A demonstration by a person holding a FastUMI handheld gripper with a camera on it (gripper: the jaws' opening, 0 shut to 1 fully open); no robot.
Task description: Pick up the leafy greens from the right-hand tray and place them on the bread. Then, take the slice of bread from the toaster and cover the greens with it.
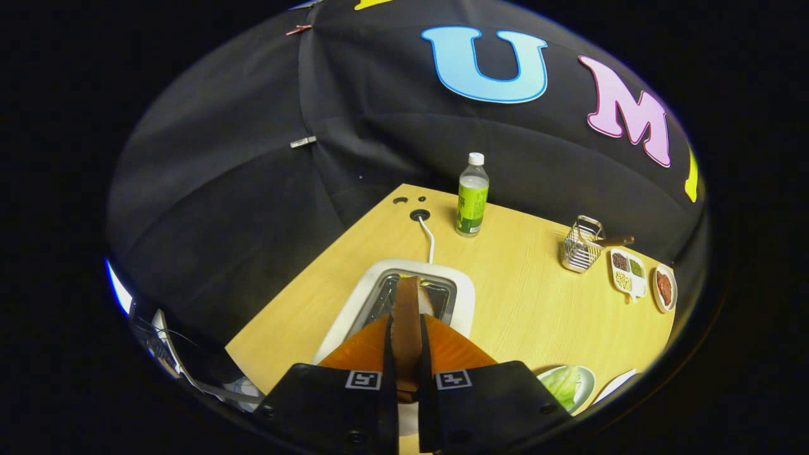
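Jaws: closed to a narrow gap, both fingers pressing the flat faces of the slice of bread [406,322], which stands on edge between them
Gripper [406,328]: directly above the toaster, its fingertips reaching down to the slot
Slice of bread: brown crust edge facing the camera, its far end still over the slot; whether it still sits in the slot I cannot tell
Toaster [464,287]: white body with a metal-lined slot, just beneath and ahead of the fingers, standing on the table
Plate with leafy greens [564,385]: just to the right of the gripper body, a pale green leaf lying on it
White dish edge [616,384]: beside that plate, farther right, mostly cut off
Table [524,297]: light wood, bare between the toaster and the far things
Cable [428,237]: white, running from the toaster back to a round hole in the tabletop
Bottle [473,196]: green label, white cap, upright beyond the toaster near the table's far edge
Wire basket [580,245]: far right, a wooden-handled tool resting in it
Divided dish [627,272]: just right of the basket, holding small portions in separate compartments
Small oval dish [664,287]: beside the divided dish, something reddish-brown in it
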